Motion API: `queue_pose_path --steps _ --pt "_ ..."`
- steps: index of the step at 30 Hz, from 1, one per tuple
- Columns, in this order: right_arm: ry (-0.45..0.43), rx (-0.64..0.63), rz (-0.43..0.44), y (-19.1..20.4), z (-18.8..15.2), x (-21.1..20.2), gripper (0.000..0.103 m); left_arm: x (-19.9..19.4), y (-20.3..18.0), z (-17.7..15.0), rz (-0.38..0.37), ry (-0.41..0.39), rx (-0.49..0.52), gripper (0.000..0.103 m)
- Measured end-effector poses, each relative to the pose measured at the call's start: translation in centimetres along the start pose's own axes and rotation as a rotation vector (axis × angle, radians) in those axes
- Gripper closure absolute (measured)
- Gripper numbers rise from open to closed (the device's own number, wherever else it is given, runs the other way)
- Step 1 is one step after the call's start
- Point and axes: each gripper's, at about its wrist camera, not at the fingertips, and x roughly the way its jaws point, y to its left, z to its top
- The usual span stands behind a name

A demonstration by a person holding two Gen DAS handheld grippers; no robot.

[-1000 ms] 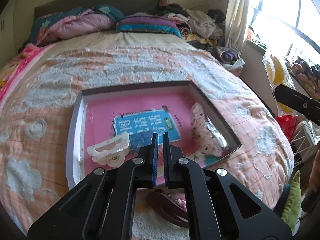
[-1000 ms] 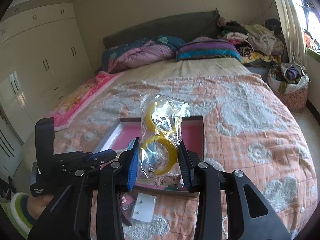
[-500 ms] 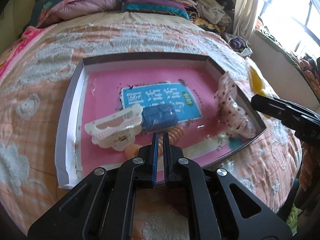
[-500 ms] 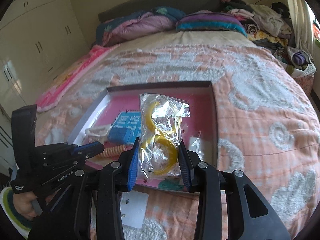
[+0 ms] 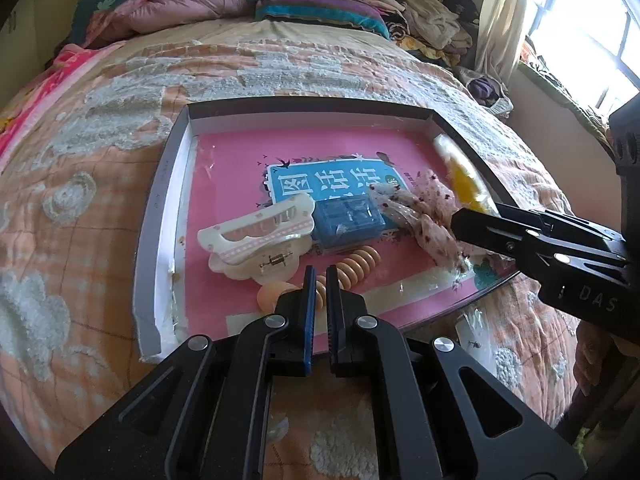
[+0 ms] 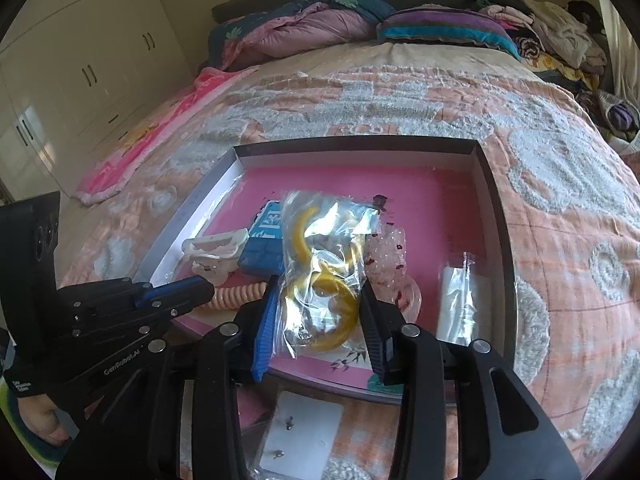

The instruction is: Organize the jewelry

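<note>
A shallow grey box tray (image 5: 304, 104) with a pink floor lies on the bed. In it are a white claw clip (image 5: 260, 236), a blue packet (image 5: 348, 220), a peach spiral hair tie (image 5: 356, 264) and a dotted fabric piece (image 5: 428, 220). My left gripper (image 5: 318, 276) is shut and holds nothing, hovering over the tray's near edge above the hair tie. My right gripper (image 6: 319, 282) holds a clear bag of yellow hoops (image 6: 320, 264) upright over the tray. Its jaws are opening, and the pads still touch the bag's sides.
A white card with small stud earrings (image 6: 304, 436) lies on the bedspread in front of the tray. A clear packet (image 6: 460, 300) rests in the tray's right part. Pillows and piled clothes (image 6: 540, 32) sit at the bed's head. Wardrobes (image 6: 80, 72) stand to the left.
Both grippers have come down and closer to the tray. The right one carried the bag over the tray floor, and its jaws now stand wider around it.
</note>
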Motion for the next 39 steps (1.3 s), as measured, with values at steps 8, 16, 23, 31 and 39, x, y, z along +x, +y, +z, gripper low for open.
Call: queue_pose_path --steps 8,16,23,31,39 --pt "-0.045 0.026 -0.001 -0.2 -0.1 -2.0 0.049 -0.7 0.4 0.2 -0.001 -0.014 -0.015 0.103" --pt "-0.13 0.023 -0.019 0.2 -0.3 -5.8 0.029 -2.5 0.7 0.4 0.002 -0.04 -0.031 0.09" --pt "-0.188 0.008 -0.04 0.8 -0.6 -9.1 0.02 -5.3 0.5 0.6 0.035 -0.102 -0.05 0.06" --pt "-0.246 0.013 -0.042 1.3 -0.7 -12.4 0.019 -9.5 0.4 1.0 0.082 -0.196 -0.083 0.012" --pt "-0.315 0.012 -0.045 1.6 -0.9 -15.8 0.01 -12.8 -0.3 1.0 0.075 -0.249 -0.088 0.009"
